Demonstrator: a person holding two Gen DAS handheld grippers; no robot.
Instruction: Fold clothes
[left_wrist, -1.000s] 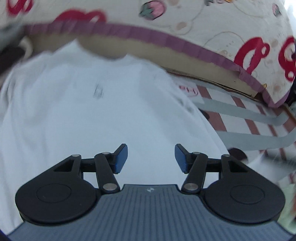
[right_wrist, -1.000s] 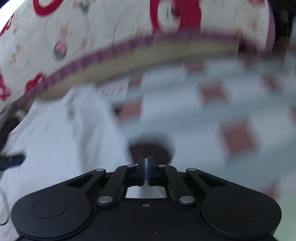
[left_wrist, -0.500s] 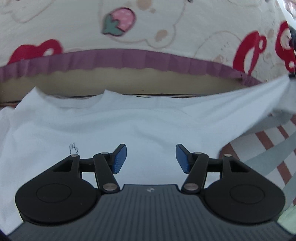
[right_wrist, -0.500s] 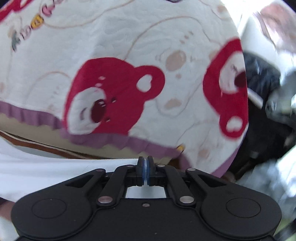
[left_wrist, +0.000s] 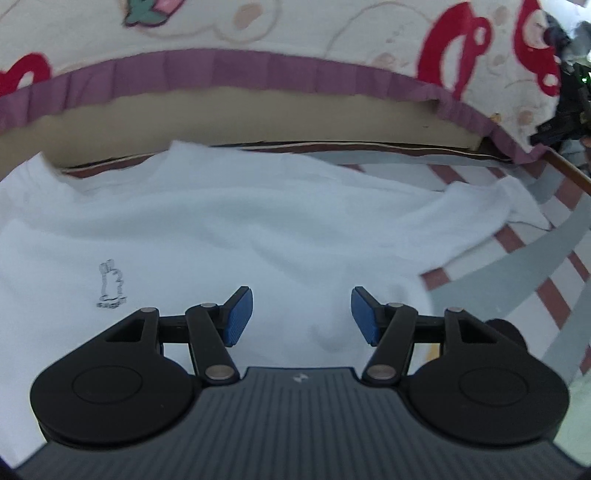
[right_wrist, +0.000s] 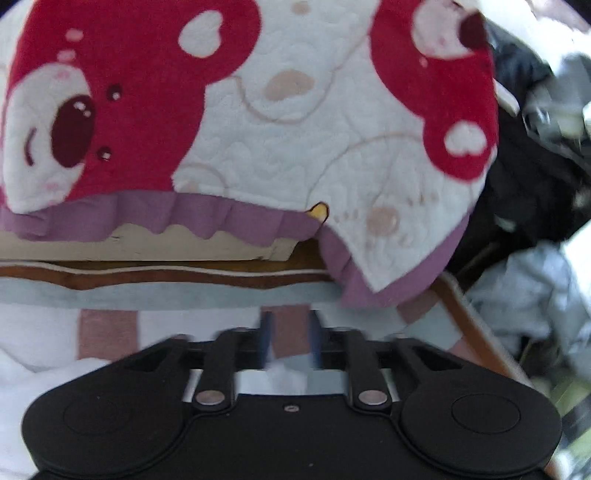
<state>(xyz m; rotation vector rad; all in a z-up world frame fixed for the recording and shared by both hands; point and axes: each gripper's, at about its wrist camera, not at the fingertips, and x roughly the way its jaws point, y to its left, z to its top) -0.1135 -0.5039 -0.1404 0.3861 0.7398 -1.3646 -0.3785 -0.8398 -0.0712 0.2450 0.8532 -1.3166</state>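
Note:
A white T-shirt (left_wrist: 221, 229) lies spread on a checked mat (left_wrist: 554, 258), collar toward the bed edge, with a small line drawing (left_wrist: 110, 284) on its chest. Its sleeve (left_wrist: 491, 206) lies stretched out to the right. My left gripper (left_wrist: 302, 314) hovers open just above the shirt's body with nothing between its blue pads. In the right wrist view, my right gripper (right_wrist: 290, 341) is blurred and its jaws are opening. A tip of white cloth (right_wrist: 286, 374) shows low between the fingers, and the pads stand apart from it.
A plush blanket (right_wrist: 295, 110) with red bears and a purple hem hangs over the bed edge behind the mat (right_wrist: 107, 332). To the right of the bed are a dark bag (right_wrist: 524, 177) and a heap of grey cloth (right_wrist: 535, 295).
The sleeve, held up and pulled taut to the right half a second ago, now lies on the mat. The right jaws have gone from shut to apart. Both views have shifted along the bed edge.

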